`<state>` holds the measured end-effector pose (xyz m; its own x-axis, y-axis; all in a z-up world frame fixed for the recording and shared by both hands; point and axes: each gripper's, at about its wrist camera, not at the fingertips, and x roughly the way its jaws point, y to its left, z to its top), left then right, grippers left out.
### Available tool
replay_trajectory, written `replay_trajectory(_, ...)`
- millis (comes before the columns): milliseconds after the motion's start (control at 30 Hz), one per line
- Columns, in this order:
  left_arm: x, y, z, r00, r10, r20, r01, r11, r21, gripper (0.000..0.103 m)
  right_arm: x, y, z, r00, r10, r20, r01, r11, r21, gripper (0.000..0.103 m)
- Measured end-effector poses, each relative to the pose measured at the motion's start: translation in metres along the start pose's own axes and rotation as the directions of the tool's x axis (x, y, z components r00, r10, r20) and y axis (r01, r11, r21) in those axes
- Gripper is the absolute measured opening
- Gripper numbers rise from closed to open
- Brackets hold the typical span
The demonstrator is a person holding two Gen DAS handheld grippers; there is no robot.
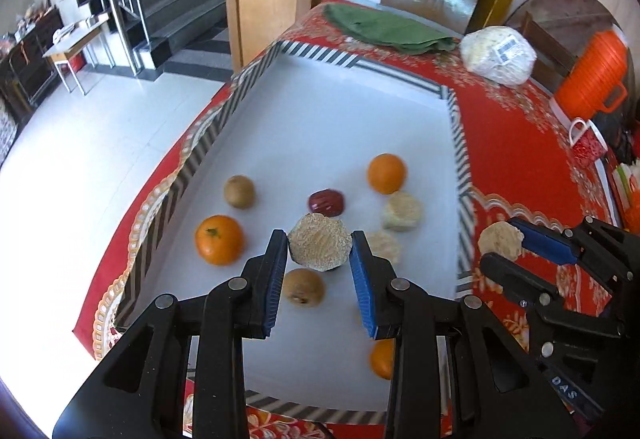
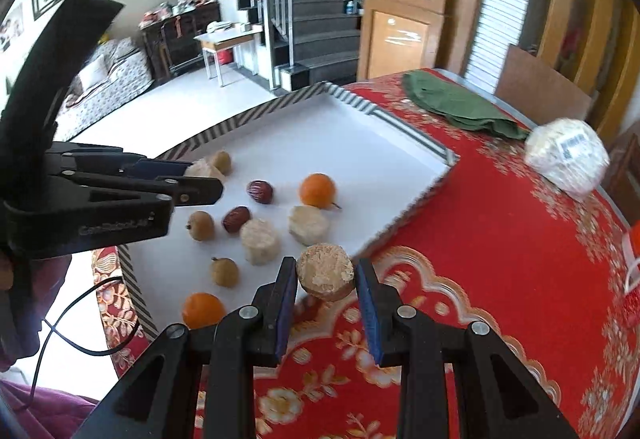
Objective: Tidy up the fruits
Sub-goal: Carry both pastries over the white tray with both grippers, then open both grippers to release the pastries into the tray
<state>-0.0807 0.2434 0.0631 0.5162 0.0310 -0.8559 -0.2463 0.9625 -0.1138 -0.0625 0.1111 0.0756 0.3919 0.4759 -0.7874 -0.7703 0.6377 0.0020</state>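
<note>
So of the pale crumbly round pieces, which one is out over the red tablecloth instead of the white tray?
The one clamped in the right gripper: that held piece hangs past the tray's striped edge, above the red cloth. The others lie on or over the tray.

Two oranges [image 2: 317,191] [image 2: 203,310], two red dates [image 2: 260,191] [image 2: 236,219], three small brown fruits [image 2: 201,225] [image 2: 225,271] [image 2: 221,161], and four pale crumbly cakes [image 2: 308,224] [image 2: 260,241] [image 2: 325,272] [image 2: 204,171], two of them gripped in jaws.

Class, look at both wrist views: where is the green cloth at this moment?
The green cloth lies folded on the red tablecloth at the table's far end, just beyond the white tray and left of the white plastic bag.
</note>
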Motion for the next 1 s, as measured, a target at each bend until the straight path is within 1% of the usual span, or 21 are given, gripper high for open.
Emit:
replay_trajectory(167,0.012,0.011,0.002,1.000,-0.011,-0.028,0.011,0.999,-0.034,0.031,0.022,0.012,0.014,0.999,0.026,-0.031,-0.027,0.999,-0.026,0.029)
replay_trajectory(400,0.028,0.018,0.003,0.998,-0.011,-0.062,0.008,0.999,-0.049,0.031,0.055,0.017,0.026,0.995,0.062,-0.077,-0.065,0.997,-0.034,0.029)
replay_trajectory(600,0.038,0.023,0.004,0.997,-0.009,-0.080,0.004,0.998,-0.064,0.031,0.069,0.017,0.027,0.991,0.093,-0.097,-0.095,0.995,-0.013,0.029)
replay_trajectory(733,0.043,0.022,0.005,0.996,0.005,-0.090,-0.011,0.998,-0.064,0.031,0.073,0.017,0.028,0.990,0.107,-0.089,-0.108,0.994,-0.011,0.029)
replay_trajectory(800,0.044,0.021,0.005,0.996,0.000,-0.093,-0.006,0.998,-0.064,0.031,0.073,0.017,0.028,0.990,0.113,-0.087,-0.114,0.993,-0.011,0.032)
replay_trajectory(833,0.044,0.021,0.004,0.996,0.003,-0.093,-0.008,0.998,-0.063,0.031,0.073,0.016,0.027,0.988,0.127,-0.082,-0.128,0.992,-0.001,0.038)
replay_trajectory(867,0.044,0.020,0.004,0.996,0.010,-0.090,-0.016,0.998,-0.059,0.033,0.072,0.015,0.026,0.988,0.131,-0.076,-0.131,0.991,0.008,0.045)
replay_trajectory(933,0.042,0.018,0.003,0.997,0.022,-0.076,-0.026,0.999,-0.048,0.041,0.067,0.015,0.024,0.990,0.124,-0.061,-0.123,0.992,0.019,0.047)
replay_trajectory(1000,0.037,0.017,0.001,0.998,0.013,-0.054,-0.015,0.999,-0.046,0.050,0.062,0.014,0.023,0.991,0.123,-0.047,-0.122,0.992,0.021,0.047)
